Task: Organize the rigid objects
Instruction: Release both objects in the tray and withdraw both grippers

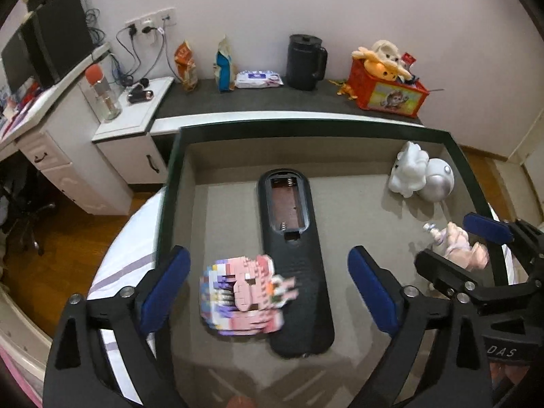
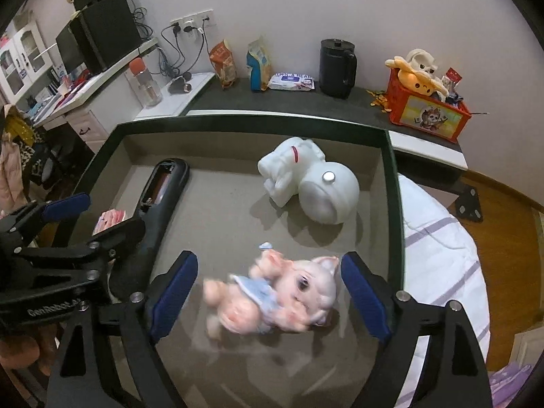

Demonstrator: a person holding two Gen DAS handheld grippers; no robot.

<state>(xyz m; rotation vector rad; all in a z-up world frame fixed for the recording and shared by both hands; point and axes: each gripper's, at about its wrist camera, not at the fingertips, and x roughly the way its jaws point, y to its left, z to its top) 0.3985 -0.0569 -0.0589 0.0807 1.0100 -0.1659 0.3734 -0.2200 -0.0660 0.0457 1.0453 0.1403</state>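
A grey tray with a dark green rim (image 1: 306, 131) holds the objects. My left gripper (image 1: 268, 282) is open above a pink block figure (image 1: 244, 297), which is blurred and lies against a black remote (image 1: 294, 265) with its battery bay open. My right gripper (image 2: 268, 289) is open around a blurred pink pig doll in a blue dress (image 2: 275, 301), which also shows in the left wrist view (image 1: 457, 246). A white astronaut figure (image 2: 306, 178) lies on its side at the tray's far right; it also shows in the left wrist view (image 1: 420, 173). The tray rim appears in the right wrist view (image 2: 392, 183).
Behind the tray a dark shelf carries a black kettle (image 1: 305, 63), snack bags (image 1: 222, 64), a wipes pack (image 1: 258, 79) and a red box of plush toys (image 1: 387, 86). A white cabinet (image 1: 132, 136) stands to the left. The tray rests on white bedding (image 2: 438, 265).
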